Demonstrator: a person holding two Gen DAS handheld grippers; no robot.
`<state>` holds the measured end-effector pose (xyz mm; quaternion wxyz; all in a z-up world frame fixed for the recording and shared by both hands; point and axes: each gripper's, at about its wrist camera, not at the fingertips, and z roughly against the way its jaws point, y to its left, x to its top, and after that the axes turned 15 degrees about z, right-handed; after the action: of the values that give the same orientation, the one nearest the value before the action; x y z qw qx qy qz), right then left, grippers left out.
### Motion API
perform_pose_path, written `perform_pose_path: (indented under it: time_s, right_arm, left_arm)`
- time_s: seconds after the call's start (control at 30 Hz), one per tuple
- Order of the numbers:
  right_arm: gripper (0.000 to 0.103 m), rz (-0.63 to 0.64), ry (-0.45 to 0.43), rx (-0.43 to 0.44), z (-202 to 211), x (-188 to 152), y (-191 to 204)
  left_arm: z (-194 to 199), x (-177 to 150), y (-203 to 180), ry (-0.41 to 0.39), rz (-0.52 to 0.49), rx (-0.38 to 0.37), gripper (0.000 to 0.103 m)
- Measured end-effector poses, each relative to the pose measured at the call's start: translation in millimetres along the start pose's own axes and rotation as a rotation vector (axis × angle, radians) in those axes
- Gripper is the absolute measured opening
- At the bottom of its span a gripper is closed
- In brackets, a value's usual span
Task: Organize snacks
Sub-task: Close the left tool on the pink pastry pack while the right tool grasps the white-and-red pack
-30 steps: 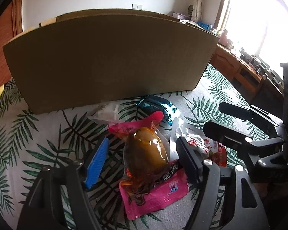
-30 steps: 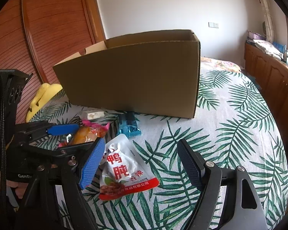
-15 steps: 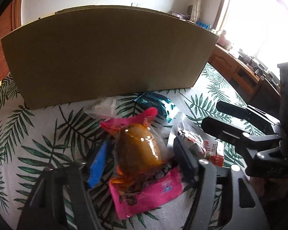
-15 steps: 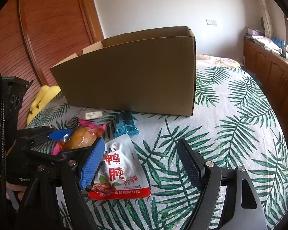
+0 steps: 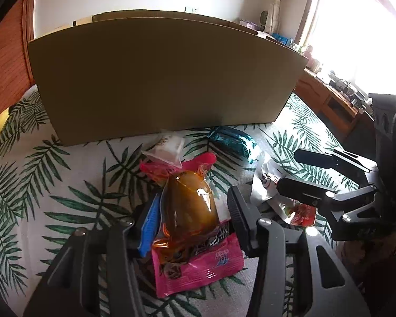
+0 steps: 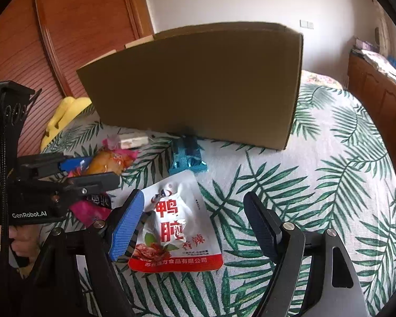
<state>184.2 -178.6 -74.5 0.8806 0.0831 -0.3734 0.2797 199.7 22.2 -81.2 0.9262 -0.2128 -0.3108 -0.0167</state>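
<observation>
Left gripper (image 5: 192, 211): jaws closed against both sides of the pink pack (image 5: 198, 259), which holds an amber, egg-shaped snack in clear film; the pack sits at the near centre of the leaf-print cloth (image 5: 39, 198). Right gripper (image 6: 195, 224): jaws spread wide and empty, the blue pad (image 6: 126, 224) touching the left edge of the white pouch (image 6: 179, 224) with red characters, which lies flat on the cloth just right of the pink pack. Farther off, a teal packet (image 6: 187, 155) and a small clear packet (image 5: 169, 148) lie close to the front wall of the cardboard box (image 6: 198, 84), which stands upright at the far side. A yellow object (image 6: 63, 116) lies at the box's left end, beside the wooden wall.
</observation>
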Motion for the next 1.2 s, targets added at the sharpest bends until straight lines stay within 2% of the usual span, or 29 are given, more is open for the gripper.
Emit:
perform_pose_path:
  time_s: [0.23, 0.47, 0.8, 1.13, 1.2]
  right_arm:
    - [0.079, 0.041, 0.038, 0.017, -8.2, 2.9, 8.7]
    - [0.08, 0.064, 0.073, 0.027, -15.3, 3.1, 13.9]
    - [0.082, 0.168, 0.14, -0.049, -25.7, 5.8, 32.2]
    - [0.082, 0.163, 0.148, -0.065, -32.9, 8.2, 34.9]
    - [0.071, 0.168, 0.147, -0.058, -32.1, 8.5, 36.2]
  left_arm:
    - [3.2, -0.5, 7.8, 0.009, -0.012, -0.015, 0.049]
    - [-3.5, 0.2, -5.5, -0.001, -0.045, -0.007, 0.049]
    - [0.4, -4.2, -3.9, 0.003, -0.043, -0.011, 0.049]
    - [5.2, -11.4, -4.2, 0.006, -0.039, -0.026, 0.047]
    - [5.5, -13.1, -5.0, 0.004, -0.041, -0.029, 0.047]
